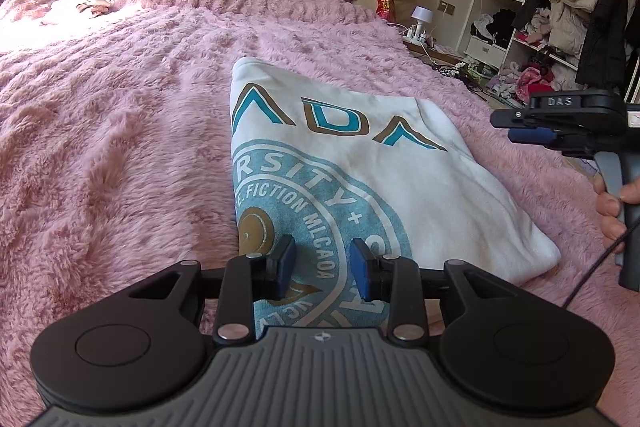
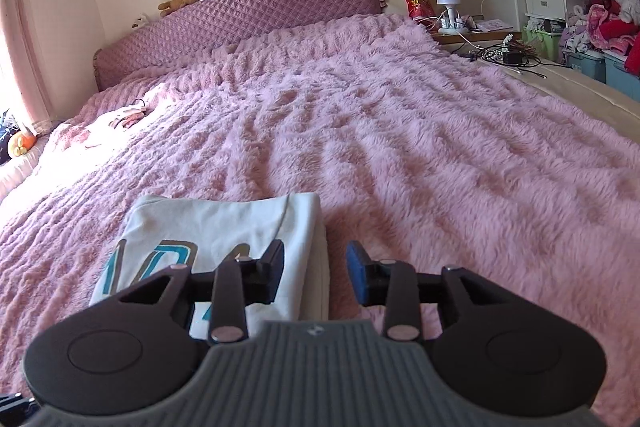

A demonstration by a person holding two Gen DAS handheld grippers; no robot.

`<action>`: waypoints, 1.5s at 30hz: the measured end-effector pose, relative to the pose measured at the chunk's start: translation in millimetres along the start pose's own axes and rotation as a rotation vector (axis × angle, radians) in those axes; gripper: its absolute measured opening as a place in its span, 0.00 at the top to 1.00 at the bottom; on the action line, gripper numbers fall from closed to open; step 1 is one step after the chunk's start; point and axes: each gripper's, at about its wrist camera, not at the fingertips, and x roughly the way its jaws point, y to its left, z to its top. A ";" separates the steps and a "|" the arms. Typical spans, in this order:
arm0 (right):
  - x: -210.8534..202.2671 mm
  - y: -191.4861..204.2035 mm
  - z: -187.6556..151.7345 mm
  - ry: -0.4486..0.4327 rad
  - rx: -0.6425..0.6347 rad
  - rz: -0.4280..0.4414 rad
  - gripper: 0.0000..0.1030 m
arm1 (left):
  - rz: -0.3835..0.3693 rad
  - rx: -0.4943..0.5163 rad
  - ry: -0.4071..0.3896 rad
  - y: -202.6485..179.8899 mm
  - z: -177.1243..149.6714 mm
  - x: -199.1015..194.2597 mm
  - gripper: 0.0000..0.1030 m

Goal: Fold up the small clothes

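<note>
Lying folded on the pink fleece blanket (image 1: 120, 147), the white printed shirt (image 1: 400, 163) is ungripped; left gripper (image 1: 323, 265) and right gripper (image 2: 316, 273) gape empty. Risk: pads snagging pile, or a careless nudge spreading the fold.

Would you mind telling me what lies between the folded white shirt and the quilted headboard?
Only bare pink fluffy blanket lies between the shirt and the headboard, seen best in the right wrist view.

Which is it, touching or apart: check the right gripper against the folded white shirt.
Apart. The left wrist view shows the right gripper off past the shirt's right edge, open jaws empty.
</note>
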 end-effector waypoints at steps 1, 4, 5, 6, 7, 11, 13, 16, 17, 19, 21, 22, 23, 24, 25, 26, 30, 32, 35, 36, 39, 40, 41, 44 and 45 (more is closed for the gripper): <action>-17.1 -3.2 -9.7 0.003 0.017 0.008 0.65 | 0.002 0.000 0.001 -0.6 0.1 0.0 0.63; -53.5 -13.0 -45.2 0.044 0.091 0.019 0.65 | -0.004 -0.017 0.006 -0.2 1.8 -0.1 0.58; -61.2 -15.6 -58.2 0.068 0.117 0.031 0.65 | -0.023 -0.024 0.009 0.8 2.0 0.3 0.54; -65.8 -16.7 -66.8 0.083 0.130 0.032 0.65 | -0.040 -0.019 0.012 0.7 2.1 0.9 0.45; -72.4 -18.0 -78.5 0.088 0.145 0.028 0.65 | -0.041 -0.002 0.013 -1.1 2.1 1.3 0.43; -78.5 -17.4 -95.7 0.085 0.189 0.066 0.69 | -0.026 0.062 0.013 -8.4 -0.2 2.7 0.41; -73.1 -14.9 -96.2 0.113 0.194 0.082 0.96 | -0.022 0.064 0.016 -9.3 -0.1 3.5 0.41; -70.6 -10.0 -93.0 0.112 0.183 0.083 0.99 | -0.020 0.042 0.023 -9.8 1.9 4.0 0.40; -72.1 -9.3 -91.8 0.102 0.186 0.079 1.00 | -0.020 0.025 0.024 -9.7 3.4 3.3 0.40; -78.4 -8.8 -85.6 0.063 0.183 0.056 1.00 | -0.039 -0.028 0.015 -6.9 7.7 0.5 0.40; -79.4 -10.5 -81.3 0.057 0.179 0.039 1.00 | -0.044 -0.061 0.012 -5.2 9.3 0.2 0.39; -74.9 -12.8 -81.3 0.079 0.183 0.029 1.00 | -0.040 -0.066 0.017 -5.0 8.8 1.9 0.39; -70.0 -13.6 -84.6 0.101 0.182 0.018 1.00 | -0.038 -0.065 0.017 -5.0 7.7 3.2 0.38; -63.5 -14.1 -89.6 0.128 0.172 0.011 1.00 | -0.039 -0.064 0.017 -4.7 7.2 3.5 0.38; -59.9 -13.7 -94.2 0.135 0.160 0.004 1.00 | -0.049 -0.071 0.014 -2.8 7.8 1.8 0.39; -58.0 -13.5 -97.7 0.134 0.155 -0.001 1.00 | -0.063 -0.092 0.010 1.0 9.0 -2.1 0.39; -66.6 -14.0 -94.6 0.109 0.184 -0.007 0.87 | -0.091 -0.189 0.019 26.4 13.4 -20.2 0.39; -78.2 -10.3 -90.4 0.067 0.185 -0.013 0.85 | -0.078 -0.192 0.023 37.0 11.9 -29.5 0.39; -91.1 5.6 -83.6 0.013 0.123 0.015 0.85 | -0.059 -0.151 0.035 43.2 7.3 -39.5 0.39; -93.3 10.6 -82.9 0.003 0.107 0.029 0.85 | -0.056 -0.138 0.043 42.9 6.1 -41.3 0.39; -93.4 29.9 -81.2 -0.002 0.052 0.076 0.85 | -0.067 -0.093 0.040 34.9 1.5 -50.7 0.39; -90.6 36.3 -81.4 0.008 0.038 0.085 0.85 | -0.073 -0.053 0.040 28.4 -0.8 -53.5 0.39; -88.2 41.0 -82.1 0.016 0.031 0.089 0.85 | -0.063 0.002 0.045 19.9 -2.8 -54.8 0.39; -81.8 46.7 -83.9 0.037 0.043 0.095 0.85 | 0.007 0.153 0.049 -2.4 -12.0 -53.6 0.39; -80.2 47.4 -84.7 0.040 0.051 0.095 0.85 | 0.024 0.182 0.048 -6.3 -14.0 -52.2 0.39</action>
